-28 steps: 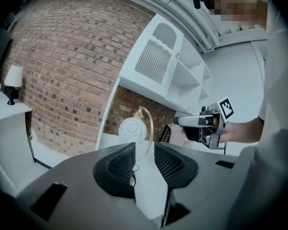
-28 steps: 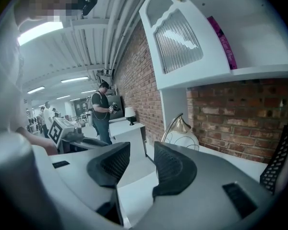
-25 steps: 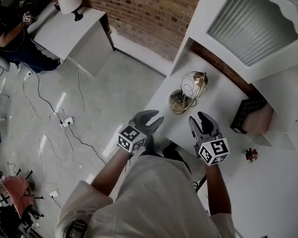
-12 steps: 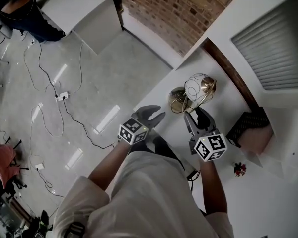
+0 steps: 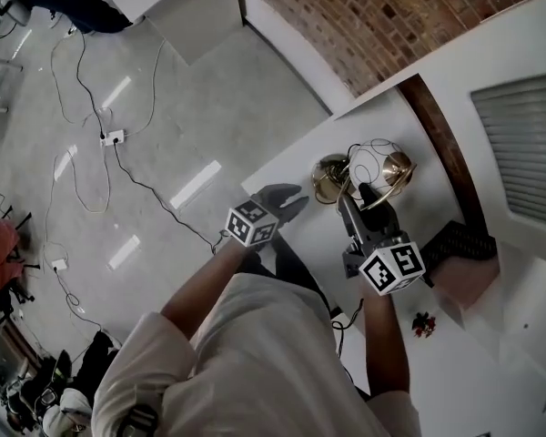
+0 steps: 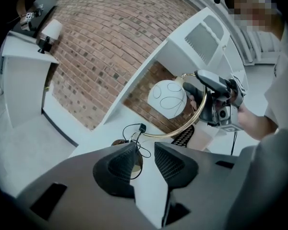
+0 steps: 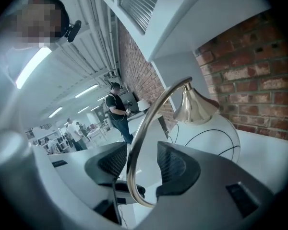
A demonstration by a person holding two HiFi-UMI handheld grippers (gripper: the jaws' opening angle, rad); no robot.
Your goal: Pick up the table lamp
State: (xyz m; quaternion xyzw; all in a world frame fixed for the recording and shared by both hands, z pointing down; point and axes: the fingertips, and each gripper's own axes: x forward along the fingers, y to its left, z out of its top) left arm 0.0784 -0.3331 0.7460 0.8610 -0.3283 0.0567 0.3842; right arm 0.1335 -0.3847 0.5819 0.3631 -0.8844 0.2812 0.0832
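The table lamp (image 5: 382, 165) has a brass base (image 5: 328, 177), a curved brass arm and a white globe shade with thin black lines. It stands on the white table (image 5: 320, 237) below a brick wall. My right gripper (image 5: 365, 206) reaches into the lamp with its jaws standing wide. In the right gripper view the brass arm (image 7: 149, 121) runs between the right gripper's (image 7: 141, 159) pads without being pressed, beside the globe (image 7: 209, 139). My left gripper (image 5: 289, 201) hovers near the table's edge, short of the base. Its jaws (image 6: 146, 150) are a little apart with nothing between them, and the globe (image 6: 167, 98) lies ahead.
A black mesh box (image 5: 460, 239) sits to the right of the lamp, and a small red thing (image 5: 423, 323) lies nearer on the table. The lamp's black cord (image 6: 134, 131) loops beside the base. Cables and a power strip (image 5: 114, 137) lie on the floor to the left.
Both grippers have moved toward the lamp. The right one now has the brass arm between its jaws; the left has sunk closer to the table's edge.
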